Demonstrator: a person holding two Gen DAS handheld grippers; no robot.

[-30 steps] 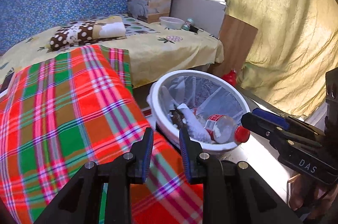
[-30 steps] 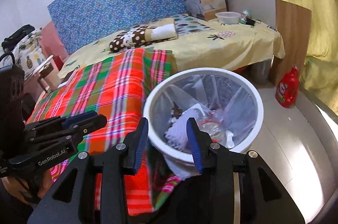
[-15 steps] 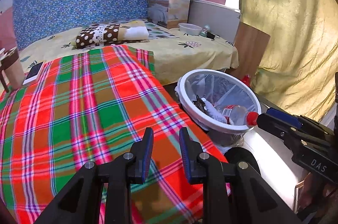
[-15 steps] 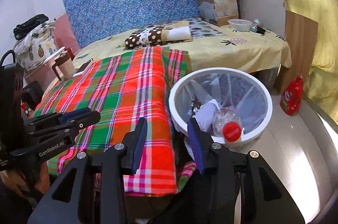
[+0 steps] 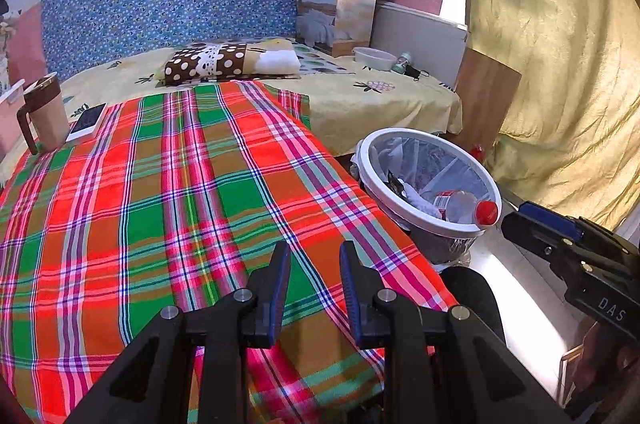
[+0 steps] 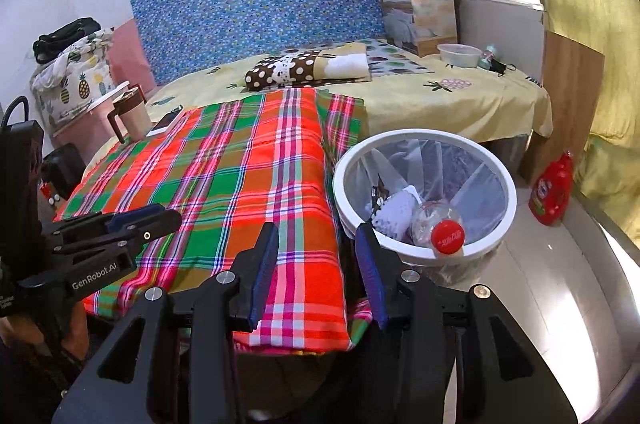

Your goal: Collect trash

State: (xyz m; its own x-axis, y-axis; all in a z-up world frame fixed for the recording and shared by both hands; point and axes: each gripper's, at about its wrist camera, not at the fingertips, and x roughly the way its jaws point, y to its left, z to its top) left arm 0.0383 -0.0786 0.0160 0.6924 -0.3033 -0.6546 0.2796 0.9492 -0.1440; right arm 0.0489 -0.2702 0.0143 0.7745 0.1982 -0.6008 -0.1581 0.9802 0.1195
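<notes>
floor (image 6: 560, 284) lies bare and pale to the right of the bin (image 6: 496, 179), with a red jug (image 6: 551, 188) standing well apart from it by a wooden board (image 6: 572, 95). the bin sits just beside the bed's edge, where the plaid blanket (image 5: 180, 191) drops off. inside it lie a plastic bottle (image 6: 438, 224) with a red cap against the near rim, white crumpled paper (image 6: 394, 209), and a dark scrap too small to name. on the blanket's far left corner stand a mug (image 5: 44, 115) and what may be a phone (image 5: 86, 121). left gripper (image 5: 312, 278) hovers over the blanket, jaws narrow and empty. right gripper (image 6: 316, 268) hangs near the bin's rim, jaws wider, holding nothing.
</notes>
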